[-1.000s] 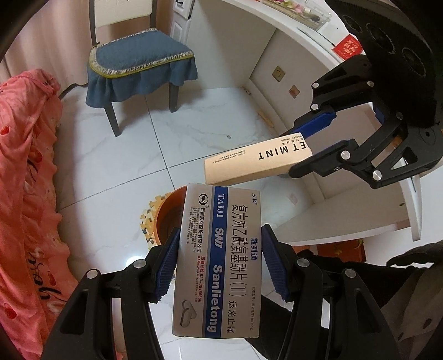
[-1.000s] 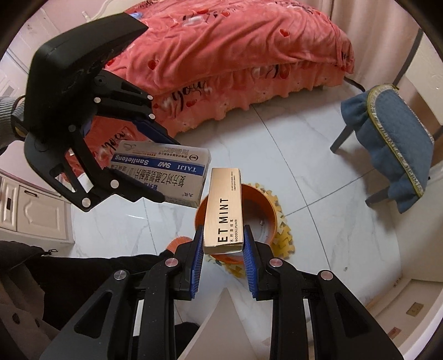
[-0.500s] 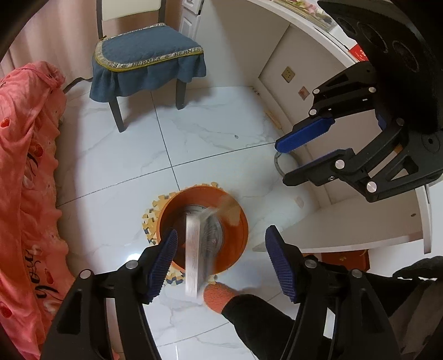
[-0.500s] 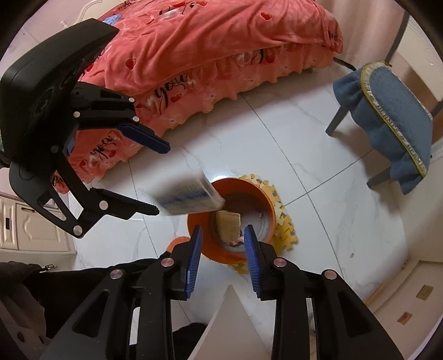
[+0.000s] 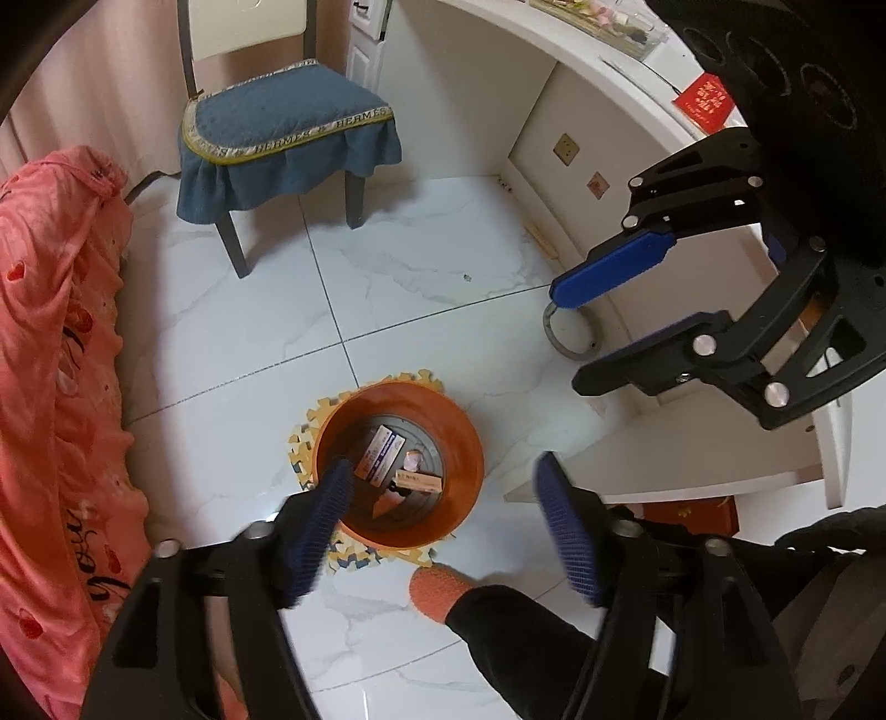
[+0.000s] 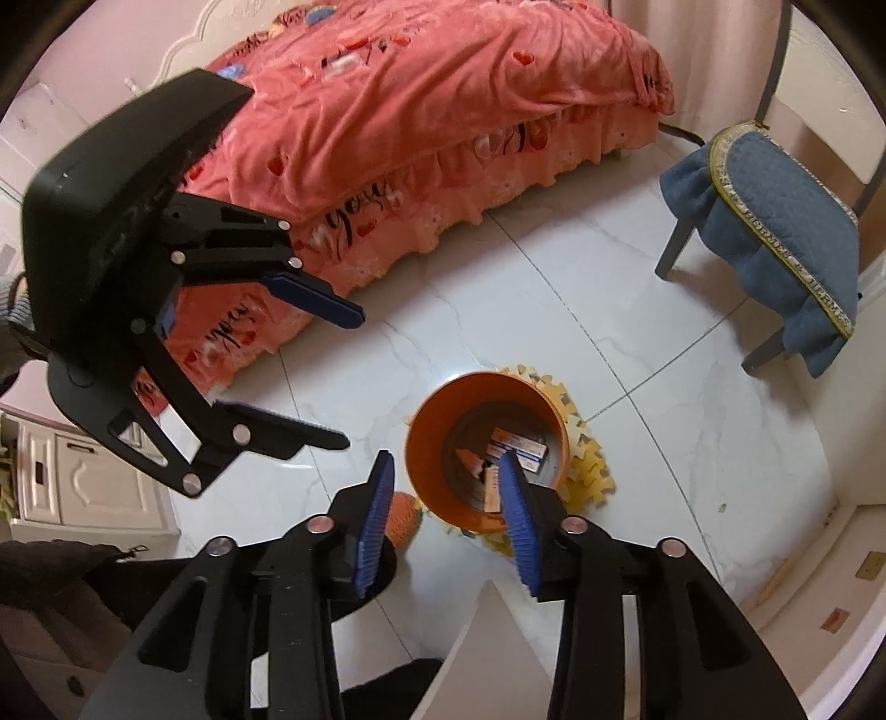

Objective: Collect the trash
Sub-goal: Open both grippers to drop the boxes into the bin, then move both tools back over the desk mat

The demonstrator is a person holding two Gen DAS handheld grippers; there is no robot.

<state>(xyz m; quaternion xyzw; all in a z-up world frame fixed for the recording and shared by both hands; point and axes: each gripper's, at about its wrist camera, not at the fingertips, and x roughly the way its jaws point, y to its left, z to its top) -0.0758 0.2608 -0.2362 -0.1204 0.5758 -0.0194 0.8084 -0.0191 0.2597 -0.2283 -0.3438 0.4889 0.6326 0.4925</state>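
Both hand-held grippers hang spread and empty above the orange bin.

The bed (image 6: 443, 111), with its pink cover, and the blue-cushioned chair (image 5: 282, 133) flank the tiled floor (image 5: 415, 288). The orange bin (image 5: 470, 459) stands on a yellow foam mat (image 6: 587, 471). Left hand-held gripper (image 5: 443, 509) and right hand-held gripper (image 6: 448, 515) are spread wide. The medicine box (image 5: 382, 451) and the mint box (image 5: 418, 483) lie inside the bin.

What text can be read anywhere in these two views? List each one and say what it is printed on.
"HERMES": woven along the trim of the blue chair cushion, repeated around the edge.
"you": cursive lettering on the pink bed cover, repeated along its ruffle.
Red card on the white desk: gold characters, too blurred to read.
Blue-and-white box and tan box in the orange bin: print too small to read.
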